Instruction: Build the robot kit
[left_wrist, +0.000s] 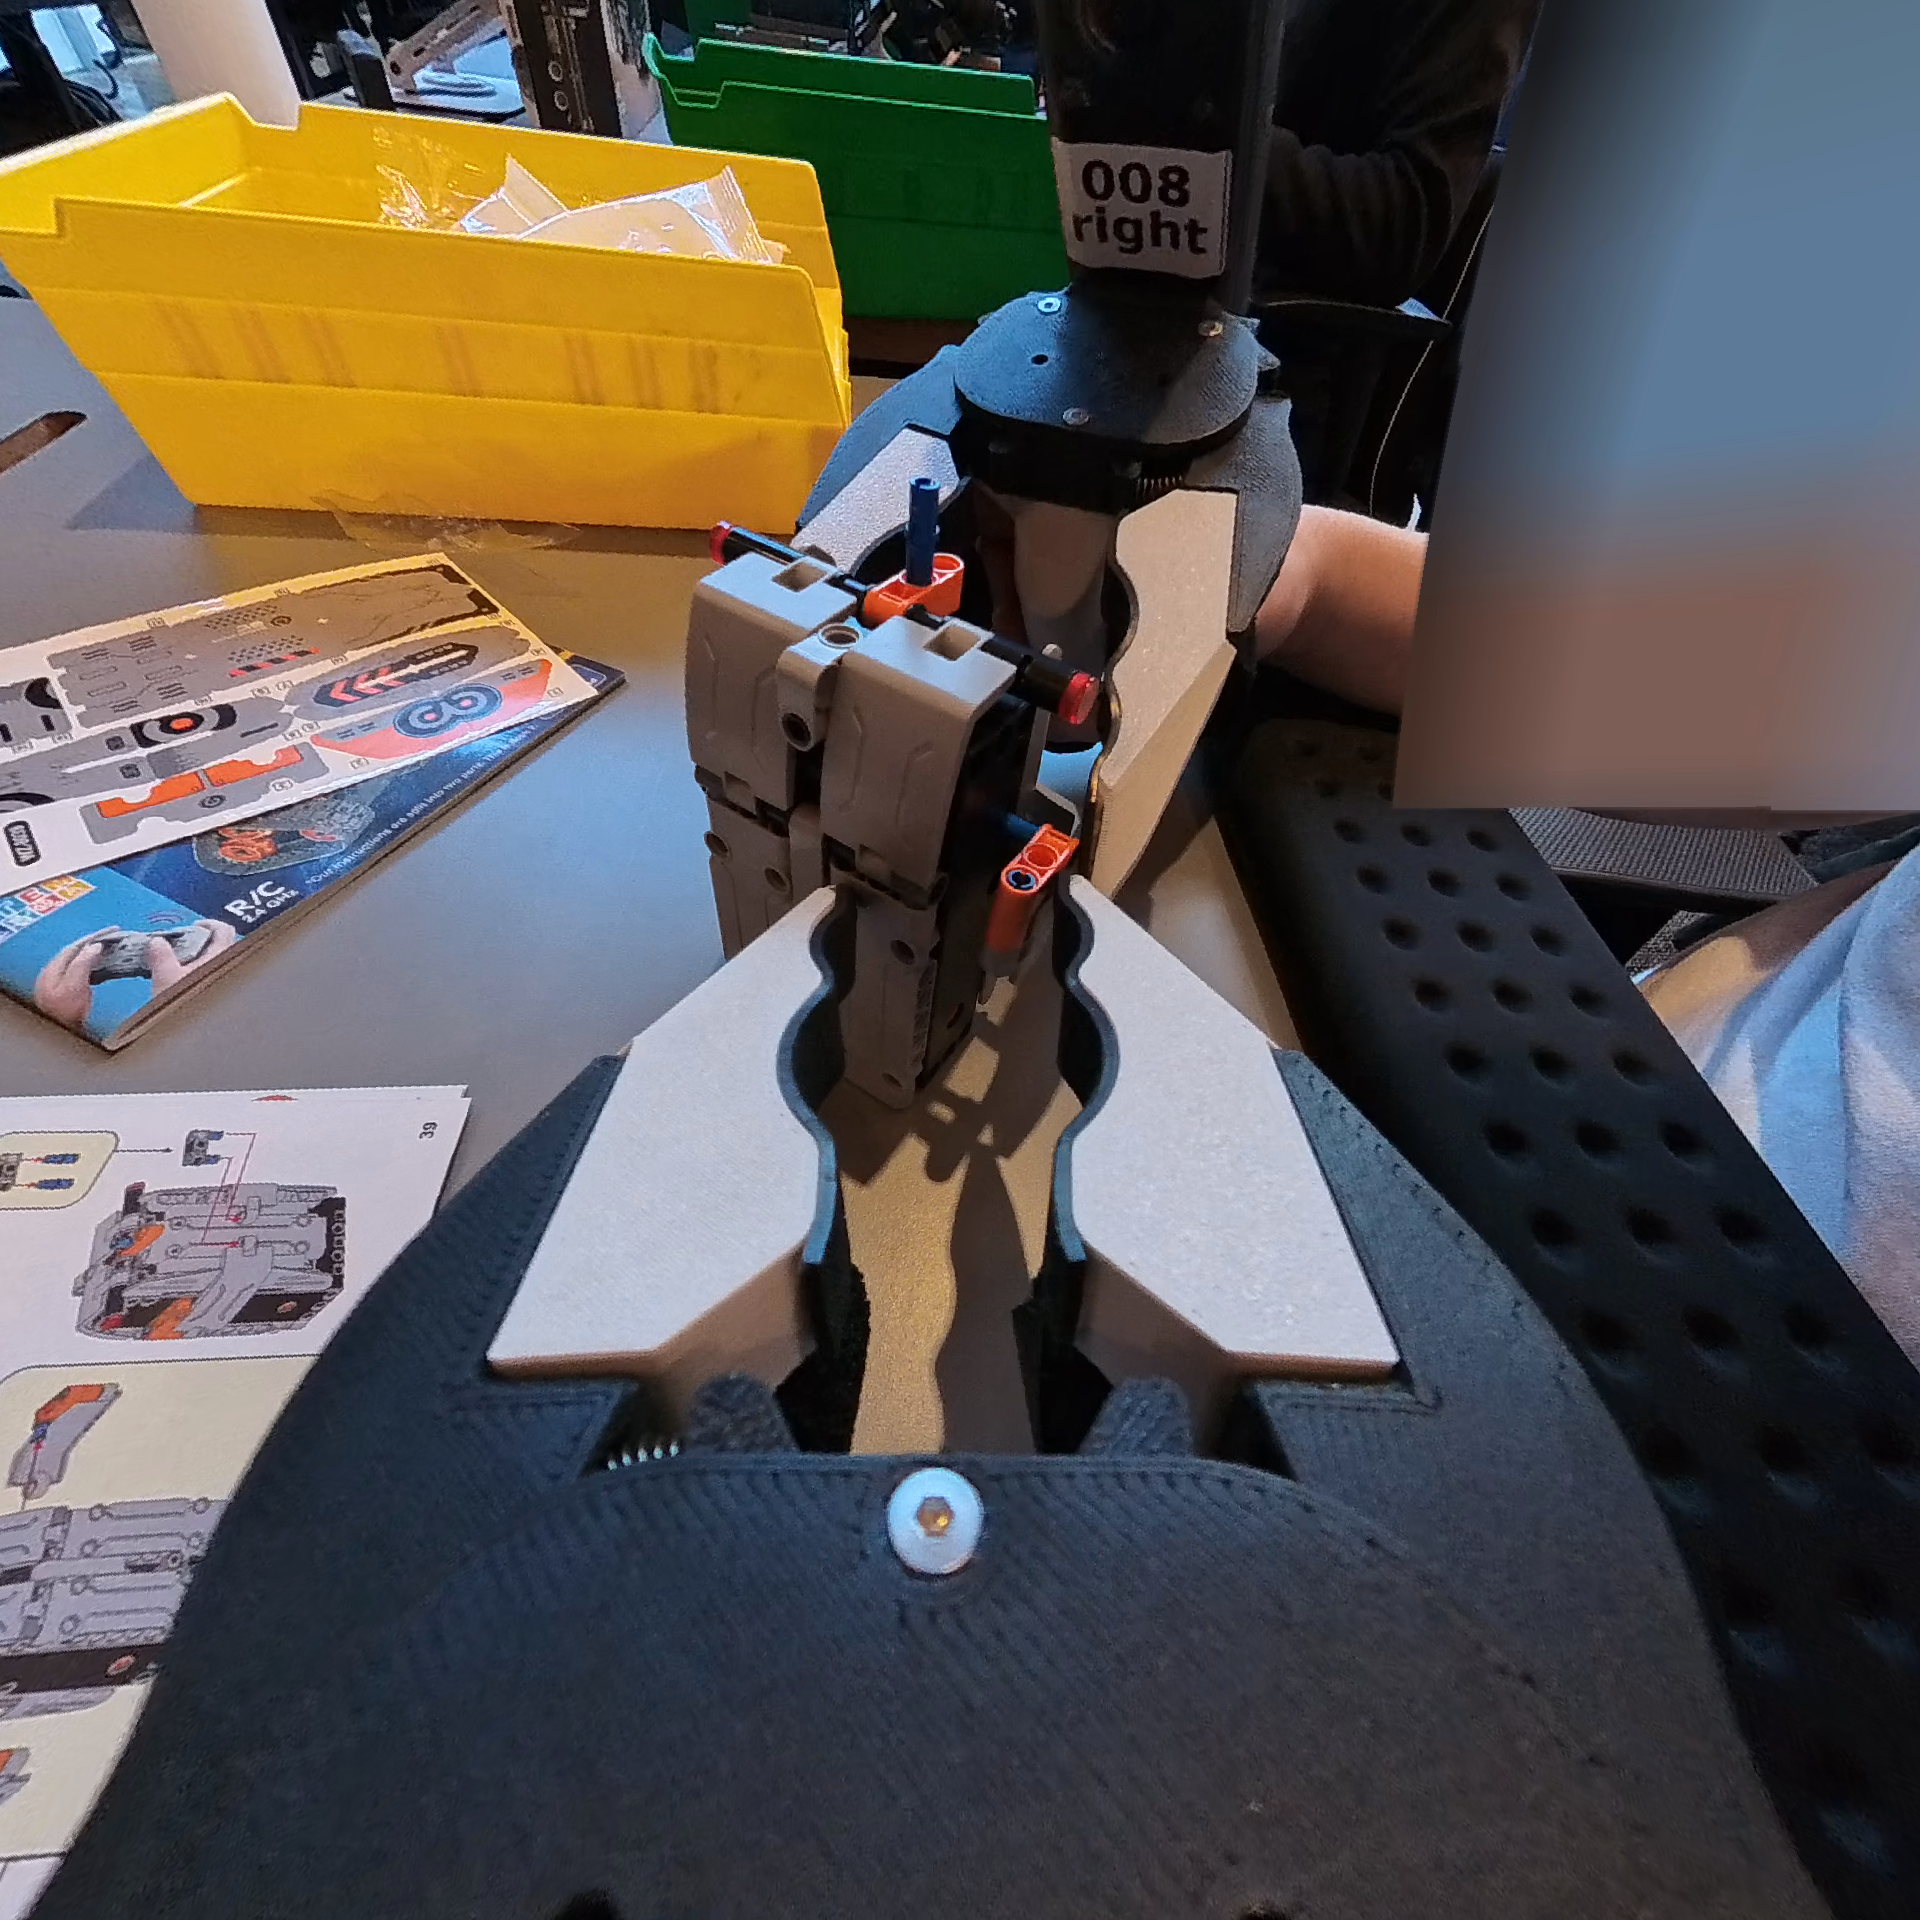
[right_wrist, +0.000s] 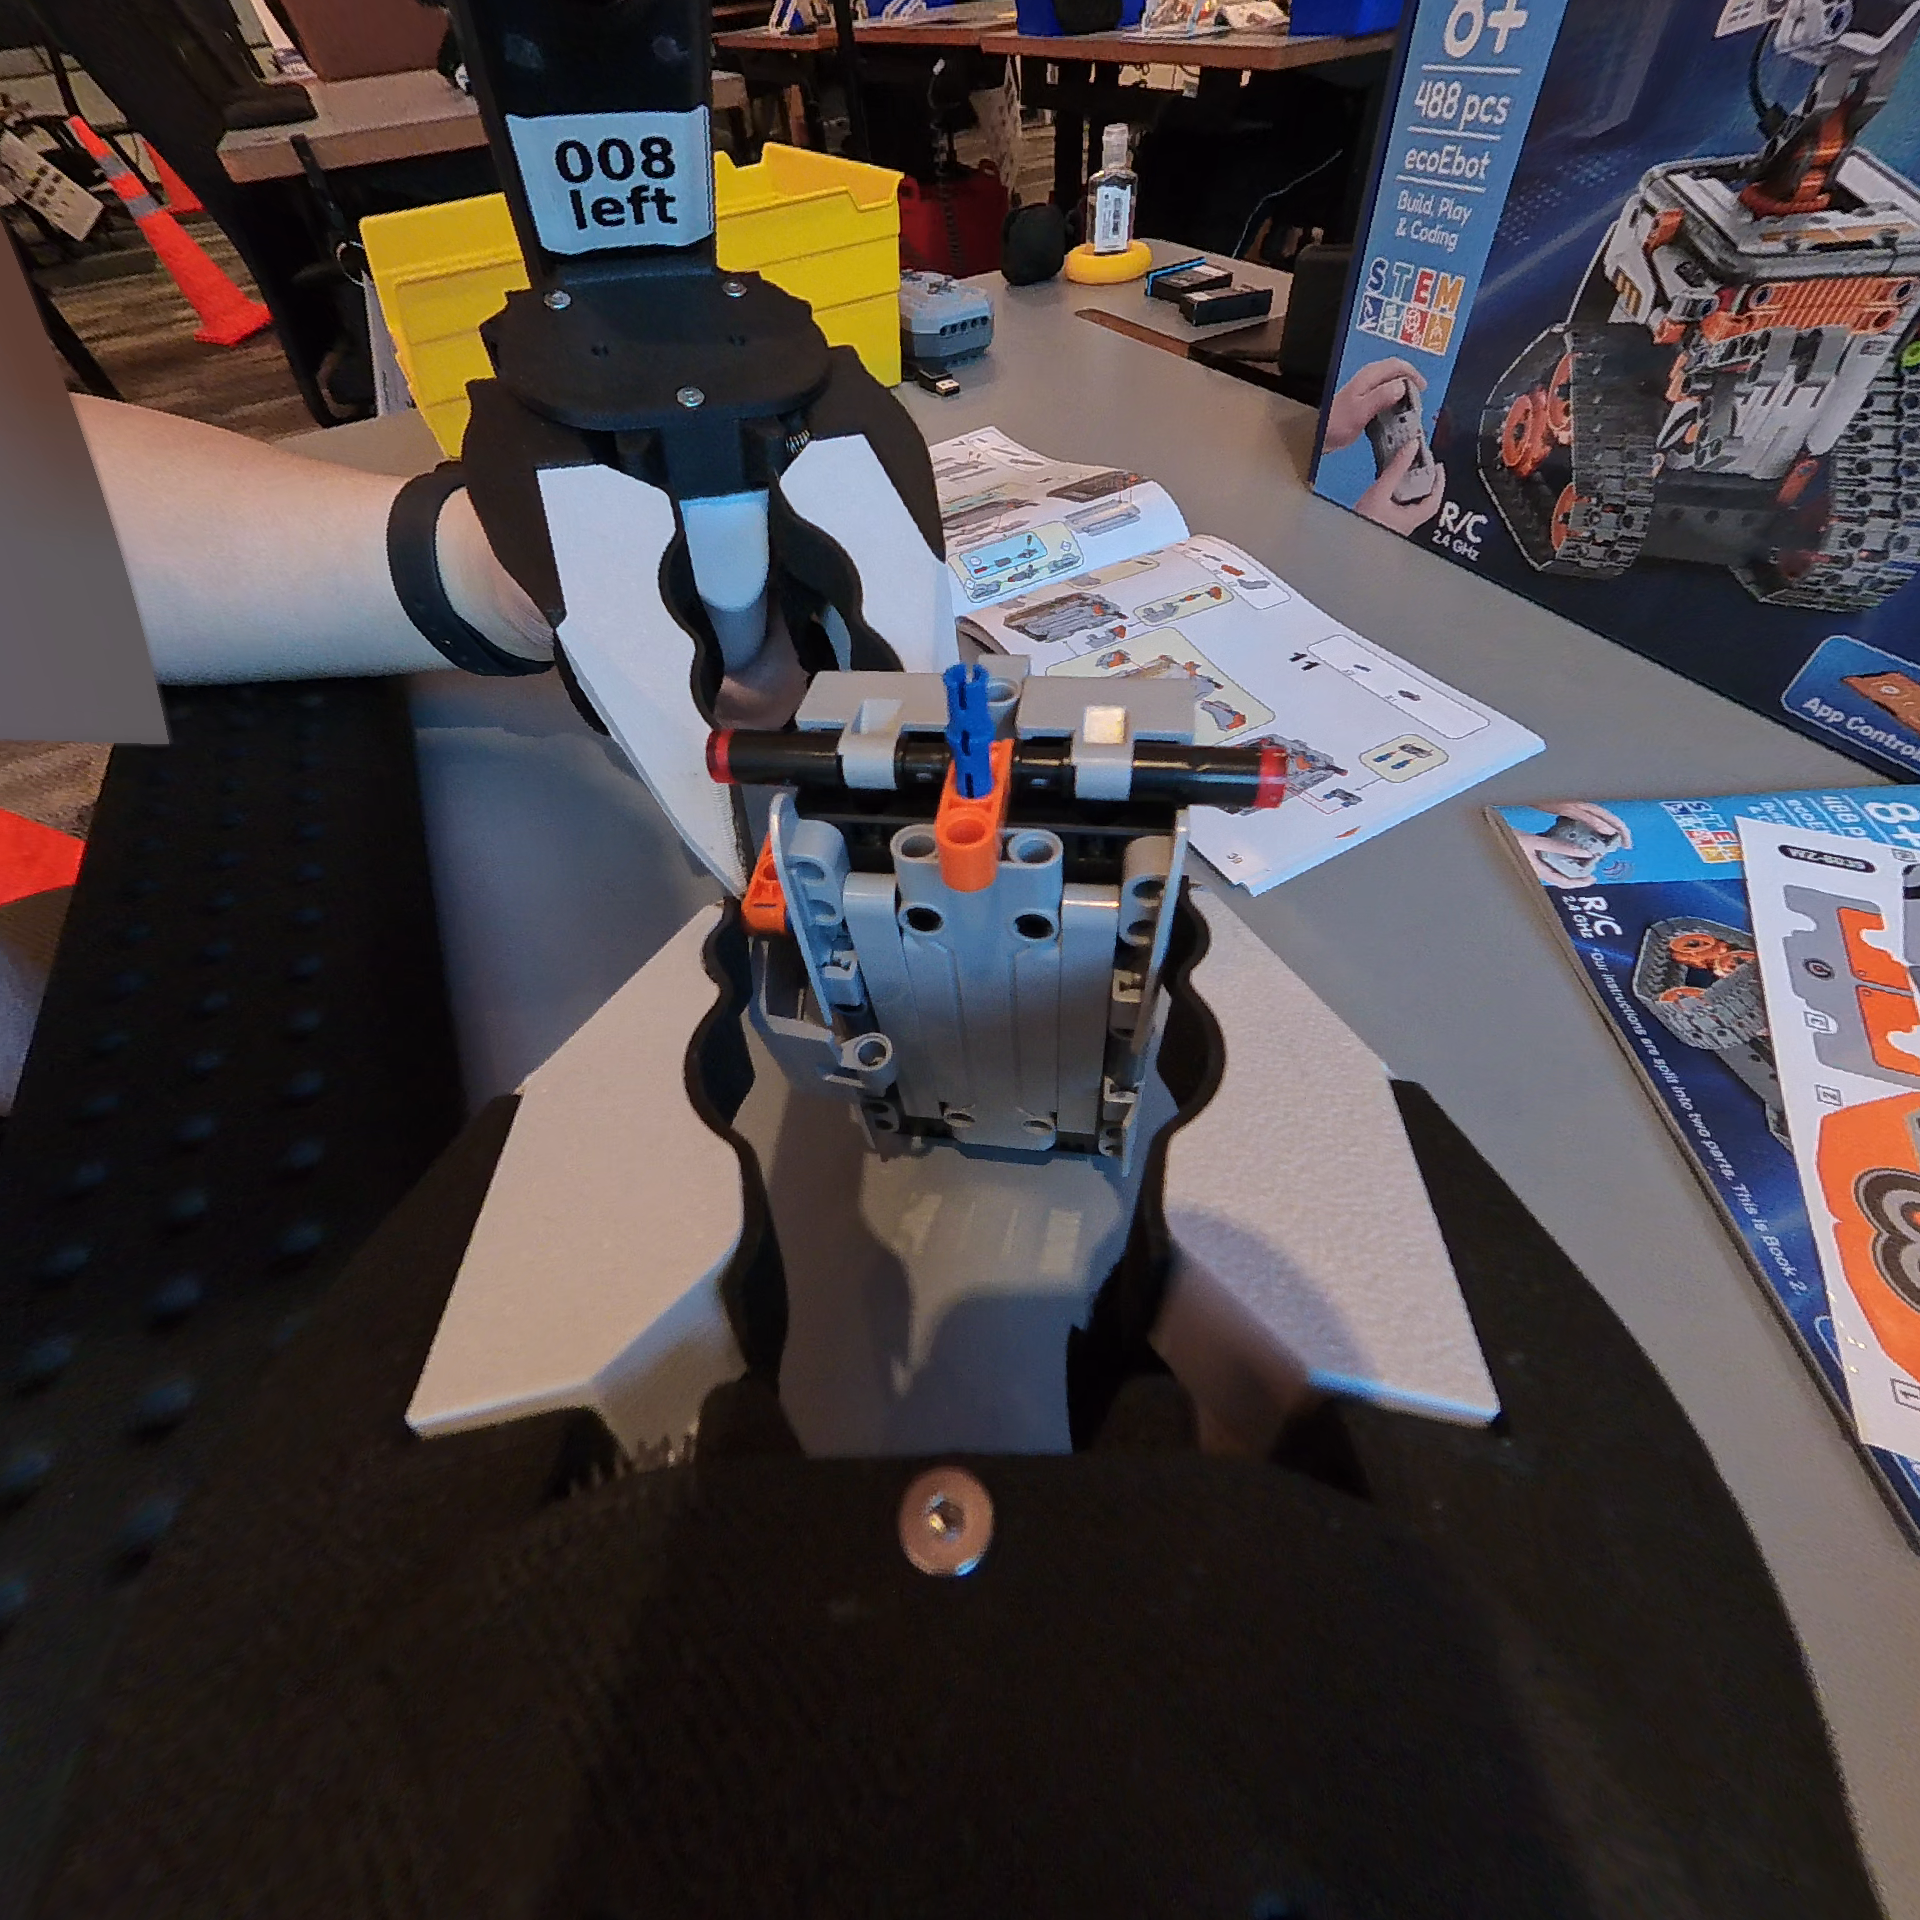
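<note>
A grey brick assembly (left_wrist: 831, 727) stands upright over the grey table. A black axle with red ends (right_wrist: 1039, 764) runs across its top, with a blue pin (right_wrist: 966, 717) standing in an orange connector (right_wrist: 971, 842). My left gripper (left_wrist: 951, 894) is shut on the assembly's lower part, next to a second orange connector (left_wrist: 1023, 883). My right gripper (right_wrist: 956, 914) is shut on the assembly (right_wrist: 987, 997) from the opposite side, with a finger on each flank. In the left wrist view the right gripper's finger (left_wrist: 1164, 665) reaches down from above. In the right wrist view a left finger (right_wrist: 644, 665) touches the assembly's edge.
A yellow bin (left_wrist: 436, 343) with plastic bags and a green bin (left_wrist: 883, 177) stand behind. An open instruction booklet (right_wrist: 1195, 644), a sticker sheet (left_wrist: 260, 686) on a second booklet and the kit's box (right_wrist: 1662, 312) surround the assembly. A black perforated surface (left_wrist: 1507, 1039) lies beside the table. A person's forearm (right_wrist: 260, 561) shows. Only a small space, under 4 cm, lies between the two pairs of fingers.
</note>
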